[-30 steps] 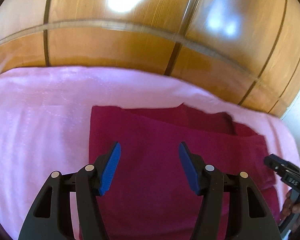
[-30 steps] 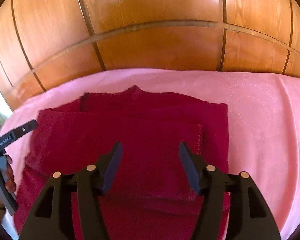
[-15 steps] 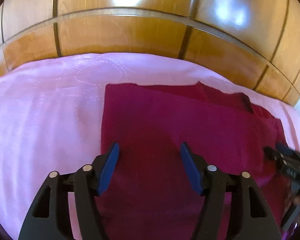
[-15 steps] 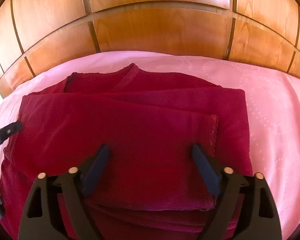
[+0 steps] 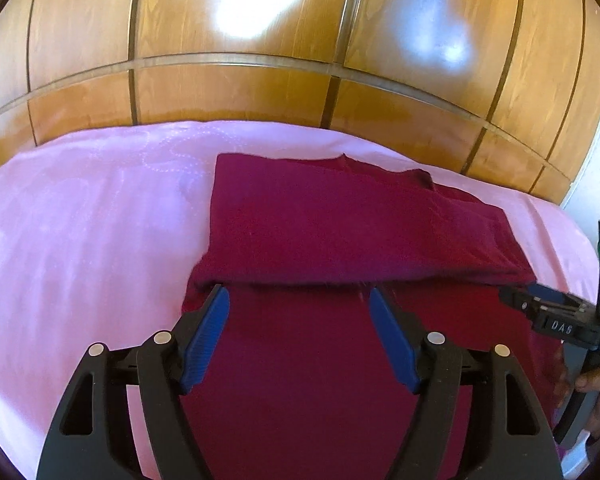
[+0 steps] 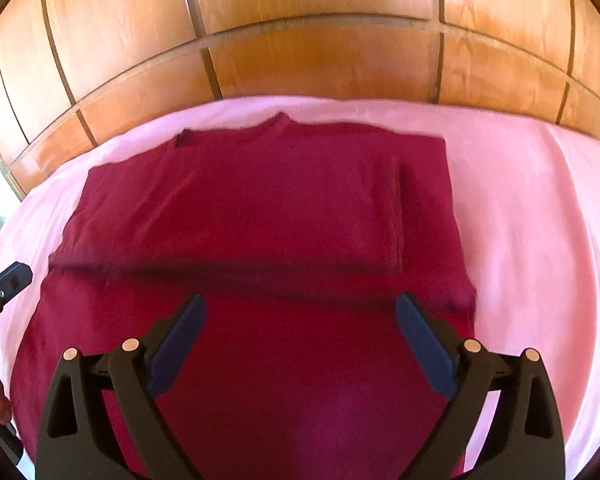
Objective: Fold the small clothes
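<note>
A dark red shirt (image 5: 340,232) lies partly folded on a pink bedsheet (image 5: 80,240), its folded upper part lying over the lower layer. My left gripper (image 5: 296,300) is open and empty, hovering over the lower layer just before the fold edge. The shirt fills the middle of the right wrist view (image 6: 260,208), neckline at the far side. My right gripper (image 6: 300,304) is wide open and empty above the lower layer. The right gripper shows at the right edge of the left wrist view (image 5: 548,312); the left gripper's body shows at the left edge of the right wrist view (image 6: 0,288).
A glossy wooden headboard (image 5: 260,80) rises right behind the sheet, also in the right wrist view (image 6: 300,60). Bare pink sheet lies left of the shirt (image 5: 60,280) and right of it (image 6: 540,220).
Both grippers have pulled back toward me from the shirt, so the fold edge and the lower layer now show. The right gripper has opened wider.
</note>
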Demonstrator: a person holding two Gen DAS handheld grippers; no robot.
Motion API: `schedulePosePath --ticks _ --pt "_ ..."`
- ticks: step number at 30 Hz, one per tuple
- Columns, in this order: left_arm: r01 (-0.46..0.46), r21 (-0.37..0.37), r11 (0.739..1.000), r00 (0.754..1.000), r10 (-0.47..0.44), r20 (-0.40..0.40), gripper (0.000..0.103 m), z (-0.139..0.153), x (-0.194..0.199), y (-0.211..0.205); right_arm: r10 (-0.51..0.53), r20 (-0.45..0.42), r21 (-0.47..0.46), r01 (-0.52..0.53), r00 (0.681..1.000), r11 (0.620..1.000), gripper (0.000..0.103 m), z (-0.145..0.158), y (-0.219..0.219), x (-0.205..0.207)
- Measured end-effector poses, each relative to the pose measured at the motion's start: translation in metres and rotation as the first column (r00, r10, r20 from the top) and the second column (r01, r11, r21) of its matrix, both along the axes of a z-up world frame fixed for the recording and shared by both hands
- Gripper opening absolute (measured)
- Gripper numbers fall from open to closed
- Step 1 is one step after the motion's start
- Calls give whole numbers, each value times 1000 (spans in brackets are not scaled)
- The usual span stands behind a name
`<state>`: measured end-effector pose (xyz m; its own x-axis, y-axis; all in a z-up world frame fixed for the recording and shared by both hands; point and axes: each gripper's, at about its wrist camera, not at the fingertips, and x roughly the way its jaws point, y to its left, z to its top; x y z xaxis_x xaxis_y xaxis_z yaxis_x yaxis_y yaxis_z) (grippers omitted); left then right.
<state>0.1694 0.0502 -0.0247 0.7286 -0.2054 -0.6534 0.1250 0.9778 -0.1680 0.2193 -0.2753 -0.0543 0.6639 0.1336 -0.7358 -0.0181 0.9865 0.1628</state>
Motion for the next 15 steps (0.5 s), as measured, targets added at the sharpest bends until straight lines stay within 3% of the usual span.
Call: schedulePosePath --ticks 15 --pt "-14 14 1000 999 14 -50 71 -21 -41 8 4 -20 17 -3 1000 1000 97 -12 2 -78"
